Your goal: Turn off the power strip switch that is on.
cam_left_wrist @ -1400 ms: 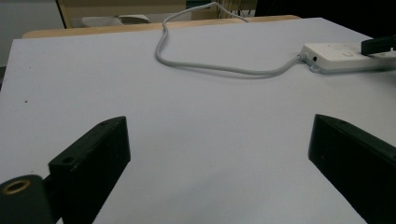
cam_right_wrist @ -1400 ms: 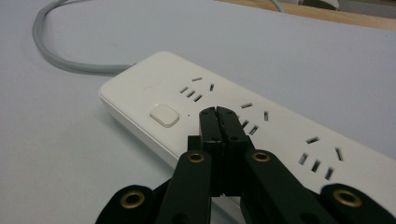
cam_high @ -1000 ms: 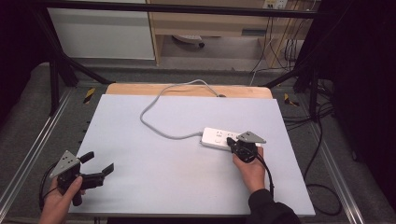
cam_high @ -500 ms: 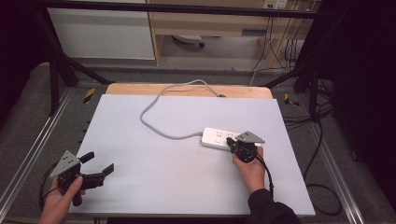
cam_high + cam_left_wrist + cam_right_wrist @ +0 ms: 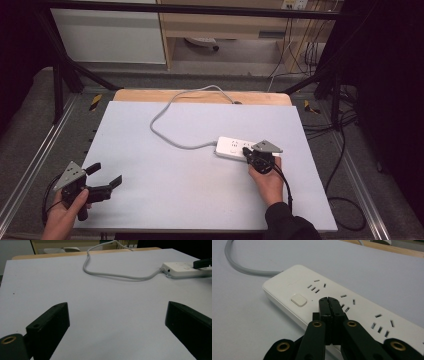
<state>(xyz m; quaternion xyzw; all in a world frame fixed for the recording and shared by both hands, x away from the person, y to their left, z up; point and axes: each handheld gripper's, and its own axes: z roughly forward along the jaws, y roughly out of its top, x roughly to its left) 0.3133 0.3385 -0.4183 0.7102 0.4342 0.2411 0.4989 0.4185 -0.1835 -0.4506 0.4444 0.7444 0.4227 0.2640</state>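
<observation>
A white power strip (image 5: 231, 148) (image 5: 352, 312) (image 5: 183, 269) lies right of centre on the grey table top, its grey cord (image 5: 170, 125) (image 5: 110, 275) looping toward the far edge. My right gripper (image 5: 247, 150) (image 5: 329, 302) is shut with nothing between its jaws, and its tips hover just over the strip's top, close beside the square switch (image 5: 299, 300). My left gripper (image 5: 107, 176) (image 5: 117, 315) is held low at the table's near left corner, wide open over bare surface, far from the strip.
The grey table top (image 5: 150, 165) has a wooden strip (image 5: 150, 95) along its far edge. Metal rails (image 5: 30, 165) run down both sides, with black cables (image 5: 345, 150) on the floor at the right and shelving behind.
</observation>
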